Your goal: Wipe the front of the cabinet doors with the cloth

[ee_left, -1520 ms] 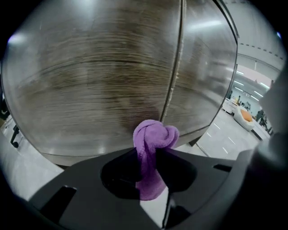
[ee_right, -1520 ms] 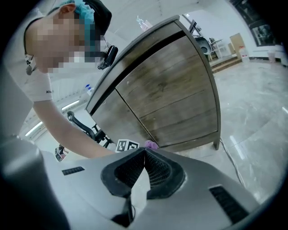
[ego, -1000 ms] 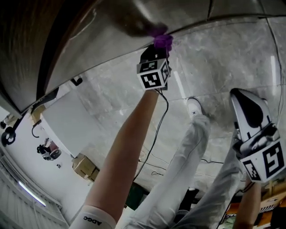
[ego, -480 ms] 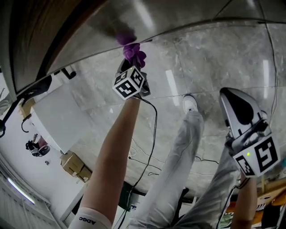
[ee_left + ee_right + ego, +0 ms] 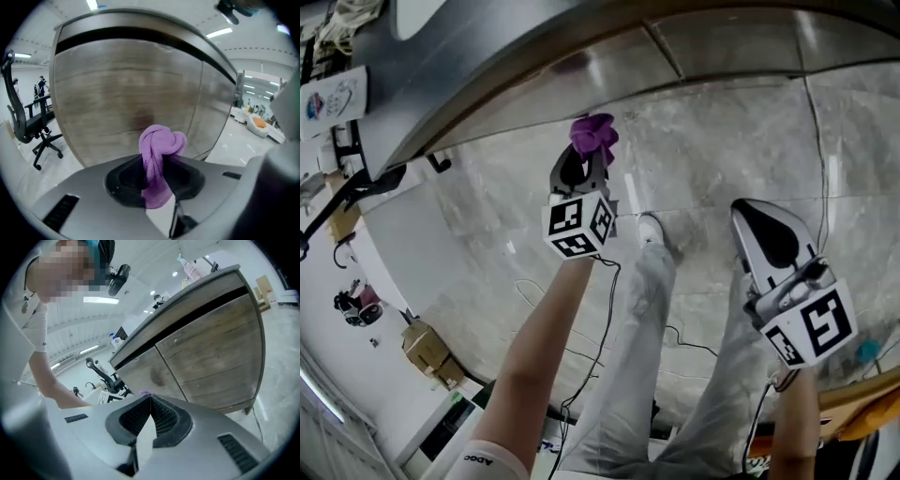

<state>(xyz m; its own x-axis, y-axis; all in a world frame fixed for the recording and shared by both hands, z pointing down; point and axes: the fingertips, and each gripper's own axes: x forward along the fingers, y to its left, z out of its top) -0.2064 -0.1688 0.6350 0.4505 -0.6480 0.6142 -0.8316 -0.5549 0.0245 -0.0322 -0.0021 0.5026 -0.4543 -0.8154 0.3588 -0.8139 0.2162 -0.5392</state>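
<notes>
My left gripper (image 5: 581,169) is shut on a bunched purple cloth (image 5: 593,137), which sticks out past its tips. In the left gripper view the cloth (image 5: 159,154) stands a short way off the grey wood-grain cabinet door (image 5: 126,112), not touching it. The cabinet doors (image 5: 609,66) run along the top of the head view. My right gripper (image 5: 766,234) hangs lower at the right, jaws closed with nothing between them (image 5: 149,399). Its view shows the cabinet doors (image 5: 211,352) from the side.
A pale marble-look floor (image 5: 722,141) lies below the cabinet. The person's trousered legs and a white shoe (image 5: 652,230) stand between the grippers. A black cable (image 5: 605,328) trails down. An office chair (image 5: 33,126) stands to the left of the cabinet. A cardboard box (image 5: 427,352) sits far left.
My left gripper with the cloth has come down and away from the cabinet door, which it was touching a second ago. The right gripper has shifted slightly left.
</notes>
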